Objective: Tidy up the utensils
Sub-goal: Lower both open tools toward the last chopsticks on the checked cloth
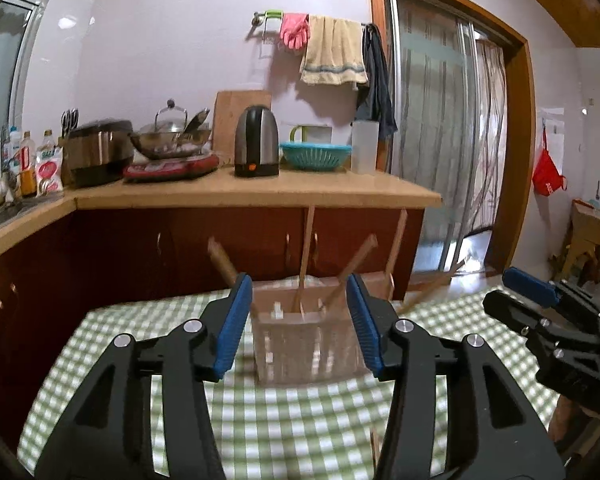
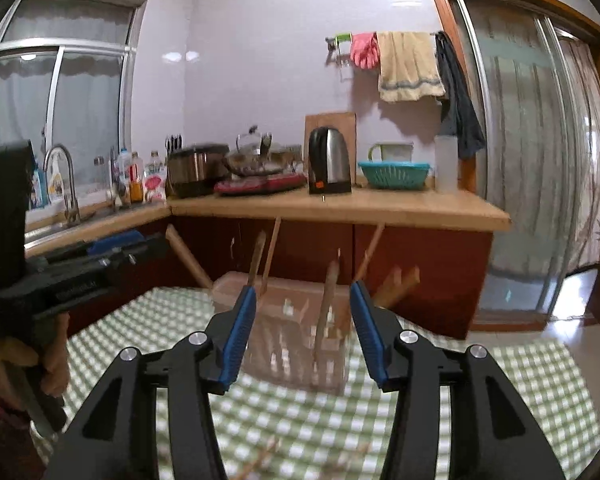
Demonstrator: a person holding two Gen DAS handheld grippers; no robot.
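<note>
Hovering over a checked tablecloth (image 1: 284, 420), both grippers stood wide open and held nothing.

Between the blue pads of the left gripper (image 1: 300, 320) and of the right gripper (image 2: 303, 330) appeared a clear plastic utensil holder (image 1: 306, 344), standing near the table's far edge. Wooden utensils (image 1: 305, 256) leaned out of it at several angles. Behind ran a kitchen counter (image 1: 260, 192) carrying a kettle (image 1: 257, 142).

Soft daylight, fisheye-bent edges, foreground blurred (motion, perhaps)
</note>
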